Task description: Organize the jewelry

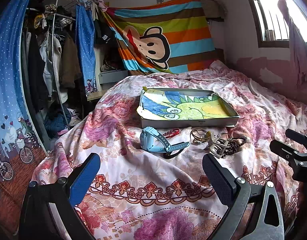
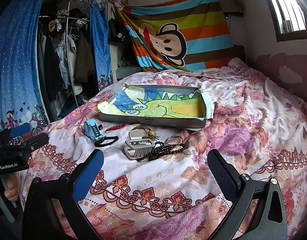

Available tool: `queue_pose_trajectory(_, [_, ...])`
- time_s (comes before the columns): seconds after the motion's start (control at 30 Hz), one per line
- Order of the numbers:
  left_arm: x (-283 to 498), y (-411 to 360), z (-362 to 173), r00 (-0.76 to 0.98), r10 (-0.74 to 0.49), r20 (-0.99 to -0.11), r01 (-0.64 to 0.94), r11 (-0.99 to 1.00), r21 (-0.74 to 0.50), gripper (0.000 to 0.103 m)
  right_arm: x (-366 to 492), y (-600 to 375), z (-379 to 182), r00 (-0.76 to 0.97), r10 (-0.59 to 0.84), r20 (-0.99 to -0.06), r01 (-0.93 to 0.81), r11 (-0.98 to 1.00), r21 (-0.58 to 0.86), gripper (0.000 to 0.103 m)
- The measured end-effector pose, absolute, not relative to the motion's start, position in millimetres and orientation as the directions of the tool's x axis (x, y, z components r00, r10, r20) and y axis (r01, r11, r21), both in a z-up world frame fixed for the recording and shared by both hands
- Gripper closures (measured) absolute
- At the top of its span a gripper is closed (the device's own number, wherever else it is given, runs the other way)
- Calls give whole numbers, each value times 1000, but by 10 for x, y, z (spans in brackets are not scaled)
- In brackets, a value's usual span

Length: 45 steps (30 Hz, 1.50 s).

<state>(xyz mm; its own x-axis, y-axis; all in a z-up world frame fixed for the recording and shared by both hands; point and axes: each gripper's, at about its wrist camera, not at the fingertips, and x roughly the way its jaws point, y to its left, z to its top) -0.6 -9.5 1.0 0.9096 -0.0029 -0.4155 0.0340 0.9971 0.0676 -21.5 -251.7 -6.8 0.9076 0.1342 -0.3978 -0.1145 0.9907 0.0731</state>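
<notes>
A shallow grey box lined with a coloured drawing lies on the floral bedspread. In front of it lie a light blue watch, a red cord bracelet, a black hair band, gold bangles, a silver clasp, a dark bead string and a silver ring bangle. My left gripper and right gripper hover open just short of these pieces, holding nothing.
The bed's left edge drops to a cluttered floor beside a wardrobe of hanging clothes with blue curtains. A striped monkey blanket hangs behind the bed. A window is at the right. A hand holds the left gripper's handle.
</notes>
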Motion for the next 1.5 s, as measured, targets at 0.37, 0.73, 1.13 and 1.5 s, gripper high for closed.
queue_pose_trajectory(0.37, [-1,-53,8,910,-4,-414,35,997,67,0,-217,-2517,-67,908,134,-398,-114,991,74,1])
queue_pose_trajectory(0.73, [-1,-52,7,910,-3,-414,35,997,68,0,-219,-2509,-58,907,135,-399,-115,991,74,1])
queue_pose_trajectory(1.13, [16,-117,12,906,-4,-424,34,997,63,0,-175,-2568,-131,906,116,-407,-93,993,74,1])
queue_pose_trajectory(1.5, [403,18,-101,845,-61,-531,39,998,-51,0,233,-2624,-182,843,204,-497,-166,979,120,1])
